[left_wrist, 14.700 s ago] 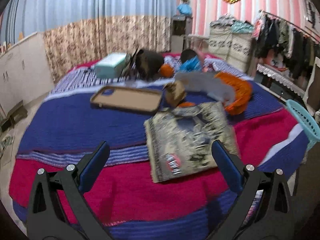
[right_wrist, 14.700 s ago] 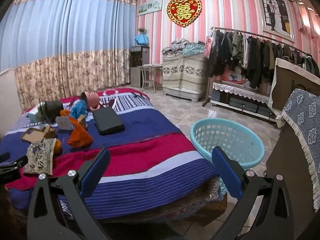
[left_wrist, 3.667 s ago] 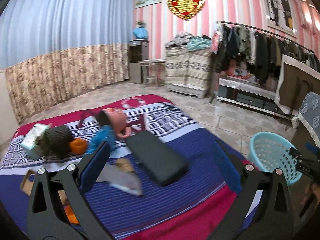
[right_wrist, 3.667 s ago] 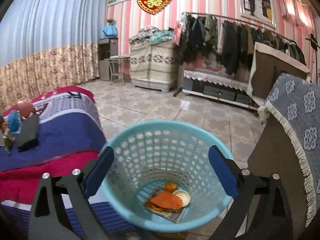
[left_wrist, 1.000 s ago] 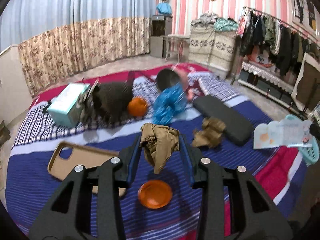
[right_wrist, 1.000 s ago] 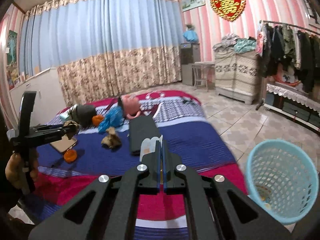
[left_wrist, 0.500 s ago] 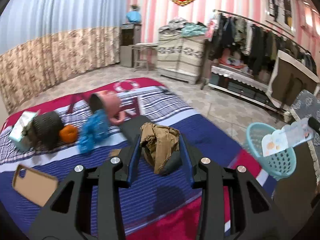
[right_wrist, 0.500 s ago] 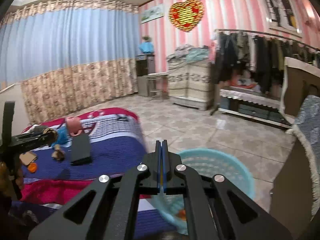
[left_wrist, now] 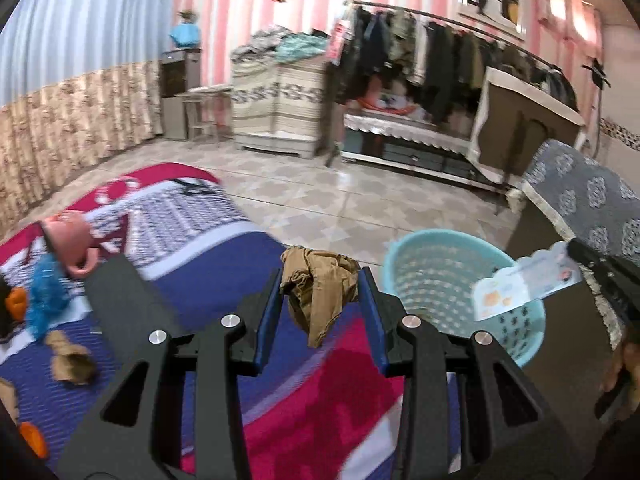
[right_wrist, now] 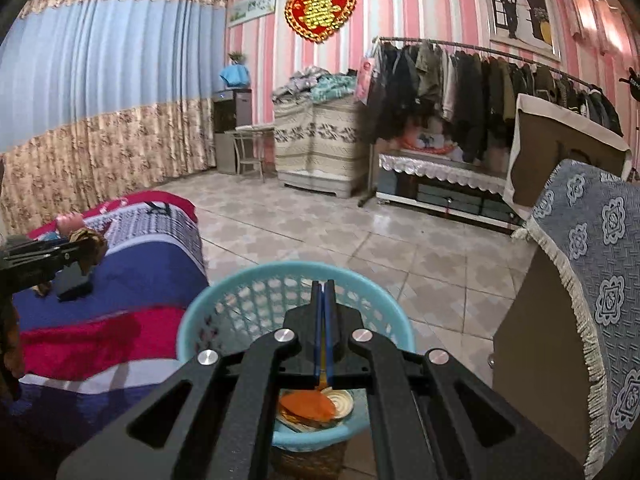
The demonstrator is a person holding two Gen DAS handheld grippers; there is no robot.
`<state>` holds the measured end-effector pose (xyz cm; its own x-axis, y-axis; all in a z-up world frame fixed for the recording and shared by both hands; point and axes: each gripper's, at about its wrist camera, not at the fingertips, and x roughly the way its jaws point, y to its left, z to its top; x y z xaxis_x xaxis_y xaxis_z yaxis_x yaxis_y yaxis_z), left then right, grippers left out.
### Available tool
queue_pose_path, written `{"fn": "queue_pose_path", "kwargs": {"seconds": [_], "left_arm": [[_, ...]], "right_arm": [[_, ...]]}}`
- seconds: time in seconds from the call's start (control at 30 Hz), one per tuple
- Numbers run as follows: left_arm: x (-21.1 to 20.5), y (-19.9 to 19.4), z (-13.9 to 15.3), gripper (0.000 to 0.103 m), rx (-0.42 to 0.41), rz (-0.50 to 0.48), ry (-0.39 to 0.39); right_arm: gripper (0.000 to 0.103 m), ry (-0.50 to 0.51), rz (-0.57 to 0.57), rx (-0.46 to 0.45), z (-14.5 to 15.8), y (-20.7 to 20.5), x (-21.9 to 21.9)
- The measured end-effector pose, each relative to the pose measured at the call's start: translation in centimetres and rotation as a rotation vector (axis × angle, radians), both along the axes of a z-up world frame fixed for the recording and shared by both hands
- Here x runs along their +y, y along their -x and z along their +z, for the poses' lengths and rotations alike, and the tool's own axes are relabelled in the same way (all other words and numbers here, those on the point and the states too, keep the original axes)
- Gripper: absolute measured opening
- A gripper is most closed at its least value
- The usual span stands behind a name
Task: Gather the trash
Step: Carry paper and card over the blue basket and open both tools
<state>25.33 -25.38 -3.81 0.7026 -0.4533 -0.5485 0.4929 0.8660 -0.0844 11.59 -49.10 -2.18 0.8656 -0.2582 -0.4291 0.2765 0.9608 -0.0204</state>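
Observation:
My left gripper [left_wrist: 319,280] is shut on a crumpled brown paper wad [left_wrist: 318,290] and holds it above the bed's edge, left of the light blue trash basket [left_wrist: 424,258]. My right gripper [right_wrist: 323,292] is shut on a flat pale wrapper, seen in the left wrist view [left_wrist: 524,284] hanging over the basket's rim. In the right wrist view the gripper is right above the basket [right_wrist: 224,300], which holds an orange wrapper [right_wrist: 307,405] and a round lid [right_wrist: 340,400]. The wrapper is edge-on and barely visible there.
The bed [left_wrist: 224,264] holds a black case [left_wrist: 128,304], a blue crumpled bag [left_wrist: 46,300], a brown scrap [left_wrist: 70,362], a pink cup [left_wrist: 72,240] and orange pieces. A cloth-covered cabinet [right_wrist: 580,300] stands right of the basket. A clothes rack [right_wrist: 460,80] is behind.
Both grippers have swung right toward the basket. The right gripper with the wrapper is now directly over it, and the left one with the paper wad has come closer to it.

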Motion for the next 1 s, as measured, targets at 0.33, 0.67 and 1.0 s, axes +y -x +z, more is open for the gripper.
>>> {"fn": "queue_pose_path", "kwargs": {"seconds": [0.33, 0.67, 1.0], "left_arm": [[-9.3, 0.4, -2.1, 0.037, -0.024, -0.156, -0.023], [-12.1, -1.2, -2.8, 0.077, -0.031, -0.165, -0.019], [-6.0, -3.3, -1.8, 0.093, -0.022, -0.002, 0.006]], "right_arm": [[0.001, -0.017, -0.064, 0.018, -2.0, -0.3, -2.6], [0.001, -0.038, -0.072, 0.029, -3.4, -1.0, -3.6], [0.005, -0.060, -0.071, 0.030, -4.1, -2.9, -3.4]]}}
